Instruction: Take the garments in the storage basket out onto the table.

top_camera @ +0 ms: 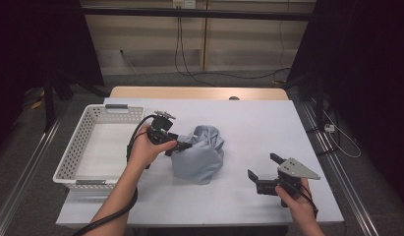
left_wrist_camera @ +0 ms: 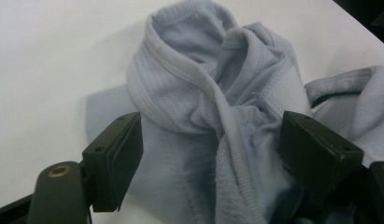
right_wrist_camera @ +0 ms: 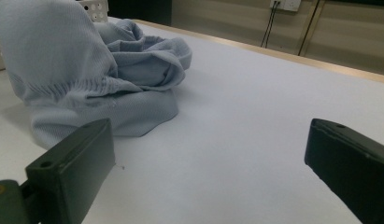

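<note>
A crumpled light blue garment point(top_camera: 199, 157) lies in a heap near the middle of the white table. My left gripper point(top_camera: 182, 146) is at the heap's left side. In the left gripper view its jaws stand wide apart, open point(left_wrist_camera: 210, 135), with folds of the garment point(left_wrist_camera: 213, 107) bunched between them. My right gripper point(top_camera: 262, 165) is held over the table's front right, apart from the cloth, open with nothing between its jaws point(right_wrist_camera: 208, 154). In the right gripper view the garment point(right_wrist_camera: 87, 70) rises at the far left.
A white perforated basket point(top_camera: 76, 142) stands on the table's left side, next to the left hand; a corner of the basket point(right_wrist_camera: 98, 7) shows behind the garment. Bare white tabletop point(top_camera: 258, 123) stretches to the right of the cloth. Cables run along the floor behind the table.
</note>
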`<state>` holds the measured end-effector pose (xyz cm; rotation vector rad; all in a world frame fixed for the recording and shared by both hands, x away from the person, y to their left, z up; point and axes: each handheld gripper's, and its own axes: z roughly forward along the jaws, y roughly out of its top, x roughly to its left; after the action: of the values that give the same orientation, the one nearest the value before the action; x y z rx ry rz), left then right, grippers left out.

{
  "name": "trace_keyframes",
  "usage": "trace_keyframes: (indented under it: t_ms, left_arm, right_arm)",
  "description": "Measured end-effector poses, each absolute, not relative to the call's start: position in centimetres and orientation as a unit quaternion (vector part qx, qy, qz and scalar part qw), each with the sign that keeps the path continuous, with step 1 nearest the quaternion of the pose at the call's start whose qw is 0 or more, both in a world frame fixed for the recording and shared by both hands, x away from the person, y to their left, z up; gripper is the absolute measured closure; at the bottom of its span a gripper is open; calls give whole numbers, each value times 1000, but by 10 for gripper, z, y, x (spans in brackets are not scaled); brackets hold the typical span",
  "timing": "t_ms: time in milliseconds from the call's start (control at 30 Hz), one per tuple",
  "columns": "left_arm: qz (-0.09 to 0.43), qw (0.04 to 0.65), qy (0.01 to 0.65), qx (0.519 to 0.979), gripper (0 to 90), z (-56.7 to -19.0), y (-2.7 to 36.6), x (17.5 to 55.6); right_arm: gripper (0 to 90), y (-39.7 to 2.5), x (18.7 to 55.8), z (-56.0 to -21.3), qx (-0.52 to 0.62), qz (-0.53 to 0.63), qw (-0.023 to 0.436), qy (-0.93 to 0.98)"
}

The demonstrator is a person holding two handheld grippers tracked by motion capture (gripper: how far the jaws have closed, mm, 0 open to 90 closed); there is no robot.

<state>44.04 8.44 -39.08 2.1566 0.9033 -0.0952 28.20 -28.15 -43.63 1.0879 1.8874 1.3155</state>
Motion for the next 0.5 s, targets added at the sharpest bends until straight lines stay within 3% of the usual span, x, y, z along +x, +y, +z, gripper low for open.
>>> trace_keyframes:
  t_ms: [500]
  left_arm:
    - [-38, 397, 336, 853, 203, -404, 69, 424]
  right_arm:
    - [17, -253, 314, -434, 427, 489, 259, 715]
